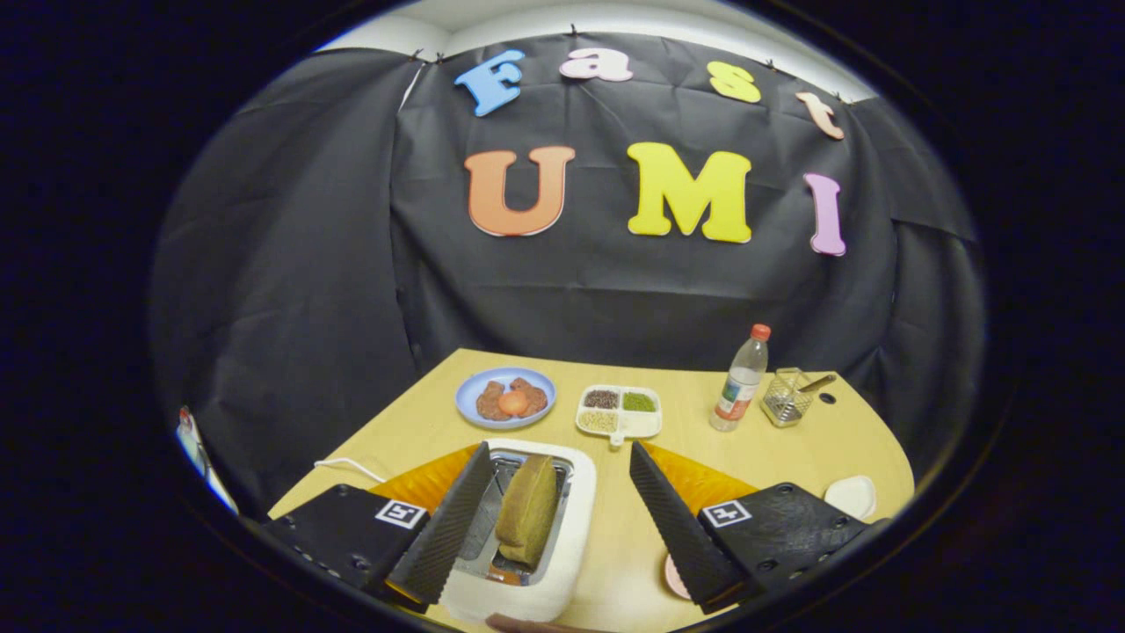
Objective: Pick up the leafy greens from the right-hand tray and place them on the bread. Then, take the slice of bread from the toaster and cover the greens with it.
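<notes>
Two fingers point(554, 514) spread wide above the toaster point(562, 545) holding a bread slice point(527, 510); bottle point(740, 382) label unreadable.

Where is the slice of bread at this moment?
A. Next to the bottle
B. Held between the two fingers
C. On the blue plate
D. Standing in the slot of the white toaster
D: the slice of bread stands in the white toaster, while the hand-held gripper is open and holds nothing.

1. On my gripper point(558, 462), spread wide over the toaster point(562, 527), each finger base carries a square black-and-white marker: a pattern, not words.
2. The bottle point(740, 382) on the table point(791, 448) has a label, too small to read.
3. I can read nothing else.
</notes>
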Available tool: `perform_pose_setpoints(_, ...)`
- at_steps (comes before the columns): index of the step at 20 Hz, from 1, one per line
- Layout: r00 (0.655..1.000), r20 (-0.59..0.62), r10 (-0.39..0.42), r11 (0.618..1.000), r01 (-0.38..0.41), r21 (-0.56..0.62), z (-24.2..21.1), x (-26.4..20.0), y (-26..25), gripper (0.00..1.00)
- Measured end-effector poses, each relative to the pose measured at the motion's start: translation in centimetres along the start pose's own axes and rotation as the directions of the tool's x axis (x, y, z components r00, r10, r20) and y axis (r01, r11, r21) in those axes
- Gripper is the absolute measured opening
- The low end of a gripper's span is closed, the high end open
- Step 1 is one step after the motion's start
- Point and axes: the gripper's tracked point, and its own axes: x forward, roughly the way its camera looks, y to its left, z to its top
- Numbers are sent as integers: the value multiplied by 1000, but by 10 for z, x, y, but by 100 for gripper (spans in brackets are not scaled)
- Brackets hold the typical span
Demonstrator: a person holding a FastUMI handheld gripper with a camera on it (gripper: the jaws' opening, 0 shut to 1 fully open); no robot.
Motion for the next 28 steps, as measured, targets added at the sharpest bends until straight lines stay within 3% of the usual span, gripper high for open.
perform_pose_setpoints(3, 996, -87, -20, 1000, 19, -14, -13, 13, 1, 97)
perform_pose_setpoints(7, 992, -129, -9, 1000, 6, -26, -23, 21, 0, 88)
perform_pose_setpoints(10, 987, -159, 3, 1000, -7, -22, -33, 19, 6, 62)
perform_pose_setpoints(14, 988, -149, 28, 1000, -29, -6, -30, 10, 13, 36)
perform_pose_setpoints(16, 990, -117, 83, 996, -84, -1, -23, 4, 27, 22)
perform_pose_setpoints(17, 992, -115, 51, 999, -52, -8, -20, -10, 23, 23)
perform_pose_setpoints(18, 994, -101, 48, 999, -49, -10, -17, -10, 23, 13)
perform_pose_setpoints(22, 999, -35, 19, 999, -20, -29, 5, -31, 22, 5)
perform_pose_setpoints(28, 999, 38, 36, 999, -36, -5, 39, -67, 20, 5)
